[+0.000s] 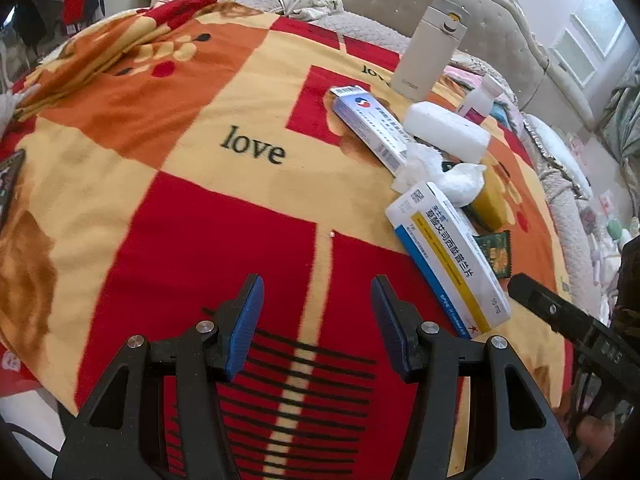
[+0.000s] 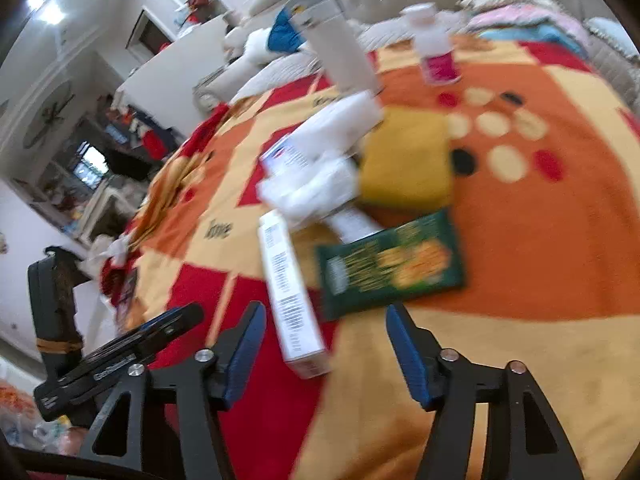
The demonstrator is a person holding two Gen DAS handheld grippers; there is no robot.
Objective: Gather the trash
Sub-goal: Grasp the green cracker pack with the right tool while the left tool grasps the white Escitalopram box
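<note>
Both hand-held grippers, left (image 1: 318, 312) and right (image 2: 326, 340), half open, empty. Crumpled tissue (image 1: 448, 176) mid-blanket (image 1: 200, 208): light, soft; pinch its bulk.

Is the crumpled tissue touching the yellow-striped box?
Touching. In the left wrist view the tissue lies over the far end of the yellow-striped box, with no gap between them.

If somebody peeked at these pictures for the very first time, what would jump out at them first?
Probably the big blanket in red, orange and yellow squares with "love" printed on it, spread over the whole bed. Next, the little heap on its right side: a white and yellow medicine box, crumpled white tissue just behind it, and a tall cream flask standing upright at the back. At the bottom of each view, the left gripper and the right gripper stand open and empty.
</note>
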